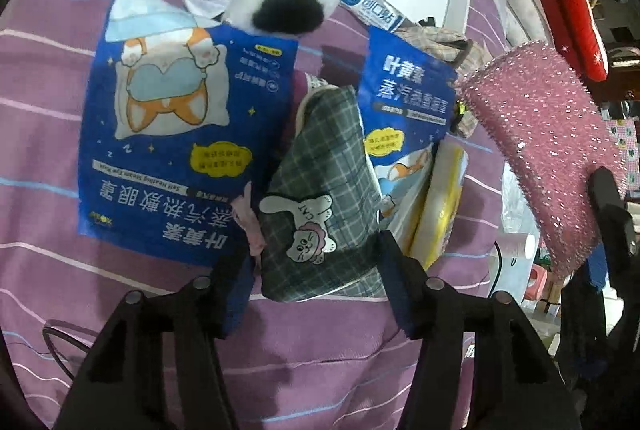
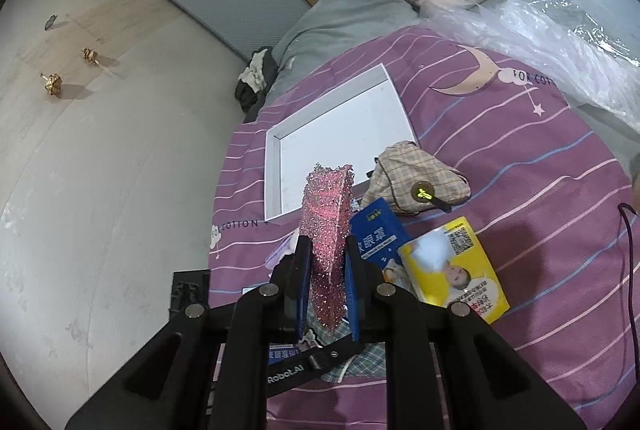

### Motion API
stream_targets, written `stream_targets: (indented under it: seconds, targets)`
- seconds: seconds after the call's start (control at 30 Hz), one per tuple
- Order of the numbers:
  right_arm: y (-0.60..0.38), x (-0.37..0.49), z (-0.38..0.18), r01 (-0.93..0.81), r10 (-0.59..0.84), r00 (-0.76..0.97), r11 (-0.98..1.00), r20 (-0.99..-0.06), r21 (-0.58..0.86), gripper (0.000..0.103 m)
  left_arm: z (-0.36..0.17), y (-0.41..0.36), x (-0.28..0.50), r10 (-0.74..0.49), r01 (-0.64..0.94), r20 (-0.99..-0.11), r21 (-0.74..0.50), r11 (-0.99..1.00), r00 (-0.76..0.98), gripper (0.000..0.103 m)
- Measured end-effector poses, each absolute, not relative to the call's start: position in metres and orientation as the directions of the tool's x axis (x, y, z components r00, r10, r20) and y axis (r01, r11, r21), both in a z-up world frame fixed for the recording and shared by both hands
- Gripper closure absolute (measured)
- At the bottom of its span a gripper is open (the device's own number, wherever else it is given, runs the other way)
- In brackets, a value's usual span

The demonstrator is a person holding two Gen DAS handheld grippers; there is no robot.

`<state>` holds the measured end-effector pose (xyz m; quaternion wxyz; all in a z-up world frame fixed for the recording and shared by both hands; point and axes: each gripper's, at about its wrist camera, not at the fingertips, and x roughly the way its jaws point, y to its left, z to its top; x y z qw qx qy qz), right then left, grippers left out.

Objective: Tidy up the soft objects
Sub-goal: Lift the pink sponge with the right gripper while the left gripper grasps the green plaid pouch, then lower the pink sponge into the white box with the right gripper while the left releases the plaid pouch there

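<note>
- The purple bedspread with pale wavy stripes (image 2: 520, 150) carries everything; its loose, soft surface could let items slide or drag along if a neighbour is snagged.
- The shallow white rectangular cardboard tray (image 2: 276, 174) lies open on the bedspread and looks empty; in my judgement it is where the soft things are meant to go, and nothing is in it yet.
- The large blue foil eye-mask pouch with a corgi cartoon (image 1: 168, 134) lies flat just left of the pile; a second, smaller blue pouch (image 1: 404, 98) sits to the right, beside a yellow-and-white packet (image 1: 440, 198).
- The grey-green plaid fabric pouch with a cartoon cat (image 1: 320, 190) lies between the two blue pouches, overlapping their edges. The risk: closing on it may pinch a pouch corner too and lift both.
- The pink sparkly tinsel sponge cloth (image 2: 326, 250) is off the bed, clamped upright in the narrow right gripper (image 2: 326, 294). It hangs floppy, so it could slip or brush the beige checked fabric bundle (image 2: 416, 170) near the tray.
- The left gripper (image 1: 316, 270) stands fairly wide, holding nothing, its jaws straddling the plaid pouch's near end.
</note>
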<state>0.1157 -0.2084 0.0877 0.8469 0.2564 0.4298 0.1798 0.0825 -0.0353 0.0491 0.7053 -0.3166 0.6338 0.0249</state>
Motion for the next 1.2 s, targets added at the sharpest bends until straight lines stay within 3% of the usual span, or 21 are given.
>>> stream_targets:
  seconds: [0.43,0.73,1.0,1.2]
  targets:
    - [-0.216,0.114,0.110,-0.089,0.532,0.546,0.805,-0.647,0.587,0.089,0.118,-0.031,0.054,-0.383,-0.337,-0.892,-0.446,0.829,0.241,0.049]
    - [-0.206,0.139,0.163,-0.145,0.507,0.578,0.835,-0.639,0.531,0.089,0.187,0.006,0.080,-0.269,-0.347,-0.881,-0.410,0.843,0.389,0.049]
    - [-0.186,0.194,0.174,-0.139,0.520,0.556,0.827,-0.649,0.544,0.089,0.196,0.035,0.134,-0.263,-0.401,-0.860,-0.448,0.799,0.437,0.049]
    - [-0.178,0.247,0.162,-0.107,0.568,0.572,0.767,-0.592,0.633,0.089,0.176,0.059,0.171,-0.270,-0.468,-0.836,-0.503,0.726,0.478,0.049]
